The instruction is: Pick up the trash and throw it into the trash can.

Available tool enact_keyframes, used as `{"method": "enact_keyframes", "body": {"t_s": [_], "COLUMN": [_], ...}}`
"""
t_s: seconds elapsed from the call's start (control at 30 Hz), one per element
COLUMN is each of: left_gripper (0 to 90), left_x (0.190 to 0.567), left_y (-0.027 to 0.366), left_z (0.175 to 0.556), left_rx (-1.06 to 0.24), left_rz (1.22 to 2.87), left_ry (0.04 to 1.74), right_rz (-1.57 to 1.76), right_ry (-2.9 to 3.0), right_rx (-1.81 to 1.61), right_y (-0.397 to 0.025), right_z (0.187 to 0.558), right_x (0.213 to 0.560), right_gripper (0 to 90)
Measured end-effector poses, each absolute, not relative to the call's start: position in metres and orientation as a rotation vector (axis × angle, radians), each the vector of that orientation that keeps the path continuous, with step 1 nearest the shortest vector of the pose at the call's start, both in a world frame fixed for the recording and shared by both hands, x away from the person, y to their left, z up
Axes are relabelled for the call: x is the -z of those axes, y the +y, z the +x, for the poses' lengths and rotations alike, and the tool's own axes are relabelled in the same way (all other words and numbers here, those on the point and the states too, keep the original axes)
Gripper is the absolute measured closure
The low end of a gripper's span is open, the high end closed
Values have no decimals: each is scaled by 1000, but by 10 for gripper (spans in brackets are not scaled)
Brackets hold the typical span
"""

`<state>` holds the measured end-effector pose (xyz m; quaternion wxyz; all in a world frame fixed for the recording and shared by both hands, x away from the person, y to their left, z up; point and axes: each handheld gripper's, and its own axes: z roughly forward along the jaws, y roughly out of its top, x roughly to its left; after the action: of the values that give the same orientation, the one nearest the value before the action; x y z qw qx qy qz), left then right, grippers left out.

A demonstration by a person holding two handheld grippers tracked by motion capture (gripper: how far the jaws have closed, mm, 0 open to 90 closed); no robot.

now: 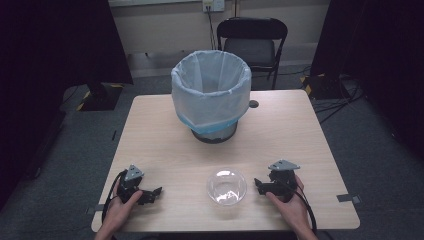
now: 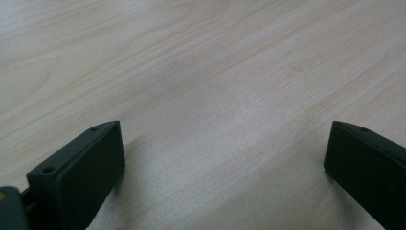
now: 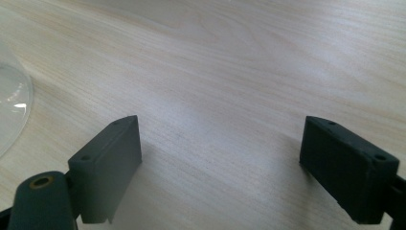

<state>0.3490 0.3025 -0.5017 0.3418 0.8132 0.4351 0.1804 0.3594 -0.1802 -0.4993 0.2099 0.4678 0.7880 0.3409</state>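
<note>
A clear plastic bowl [image 1: 227, 186] rests on the wooden table [image 1: 150, 145] near its front edge, between my two grippers. My left gripper [image 1: 156, 193] lies on the table left of the bowl, held by a hand. In its own view the left gripper [image 2: 225, 148] is open, with bare wood between the jaws. My right gripper [image 1: 258, 184] sits just right of the bowl, apart from it. The right gripper [image 3: 221, 141] is open over bare wood, and the bowl's rim [image 3: 12, 108] shows at the left edge.
A waste bin [image 1: 211, 95] lined with a pale plastic bag stands at the table's middle back. Behind the table is a dark folding chair [image 1: 251, 42]. A small round hole [image 1: 253, 104] sits in the tabletop right of the bin.
</note>
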Motion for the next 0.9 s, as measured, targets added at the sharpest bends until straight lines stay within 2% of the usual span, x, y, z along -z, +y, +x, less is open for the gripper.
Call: {"method": "enact_keyframes", "body": {"t_s": [0.17,0.27,0.37,0.5,0.9], "left_gripper": [0,0,0,0,0], "left_x": [502,502,502,502,502], "left_y": [302,303,303,303,303], "left_z": [349,349,349,349,349], "left_rx": [-469,-469,-469,-469,-469], "left_rz": [2115,2116,2116,2116,2116], "left_ry": [1131,1131,1131,1131,1131], "right_rz": [1295,1297,1297,1304,1234], "right_ry": [2195,2211,2252,2290,2283], "right_rx": [-948,-950,-983,-1024,-1291], "right_y": [-180,-182,-181,-178,-165], "right_z": [359,359,360,357,346], "right_x": [499,496,490,478,445], "right_gripper": [143,257,260,314,320]}}
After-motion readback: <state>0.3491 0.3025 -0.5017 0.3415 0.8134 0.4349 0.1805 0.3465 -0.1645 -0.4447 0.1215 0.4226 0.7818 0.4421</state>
